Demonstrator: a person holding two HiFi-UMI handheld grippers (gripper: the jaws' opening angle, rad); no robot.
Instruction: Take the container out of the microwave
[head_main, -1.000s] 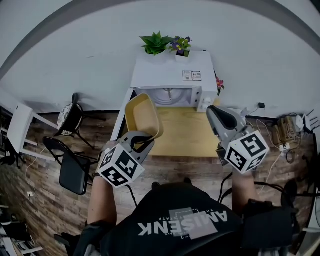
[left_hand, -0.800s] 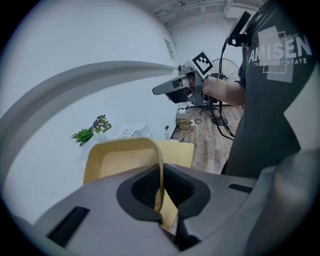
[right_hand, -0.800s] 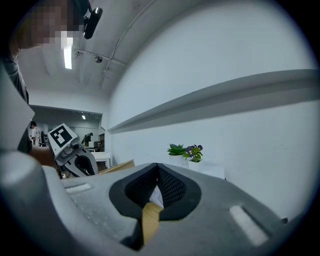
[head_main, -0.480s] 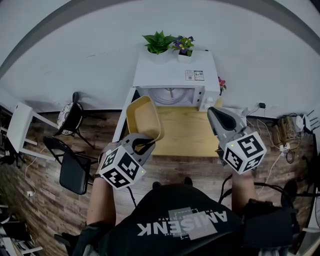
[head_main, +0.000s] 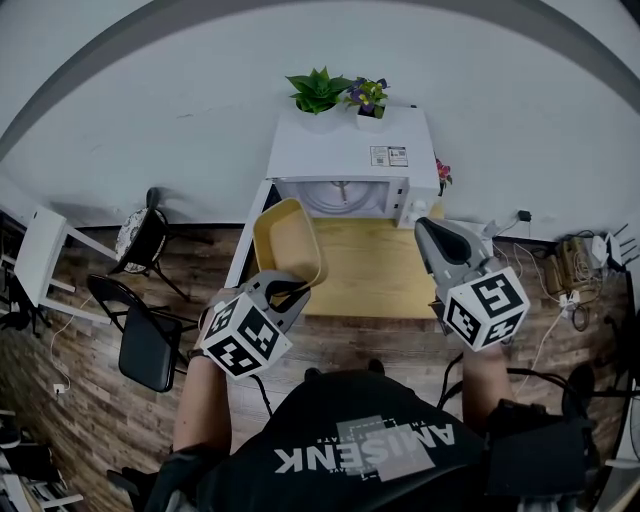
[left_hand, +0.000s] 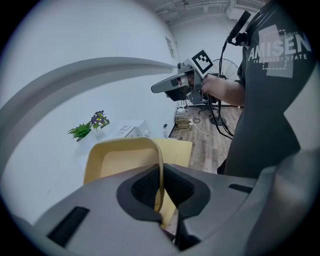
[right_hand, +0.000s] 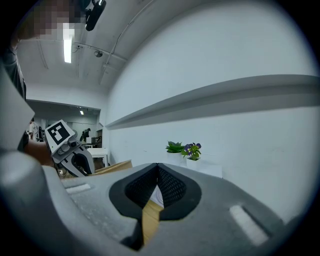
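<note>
A pale yellow rectangular container (head_main: 288, 238) hangs tilted in front of the white microwave (head_main: 345, 150), left of its open cavity (head_main: 340, 195). My left gripper (head_main: 290, 291) is shut on the container's near rim. In the left gripper view that rim (left_hand: 160, 170) stands edge-on between the dark pads. My right gripper (head_main: 426, 227) hovers at the right of the microwave's front, shut with nothing in it. In the right gripper view its jaws (right_hand: 157, 187) are closed together, and the left gripper (right_hand: 75, 156) shows at the far left with the container's edge (right_hand: 112, 167) beside it.
The microwave's door (head_main: 248, 240) stands open at the left. A wooden tabletop (head_main: 375, 268) lies in front of the microwave. Two potted plants (head_main: 340, 92) sit on top of it. A black chair (head_main: 150, 335) and cables (head_main: 560, 270) are on the floor at the sides.
</note>
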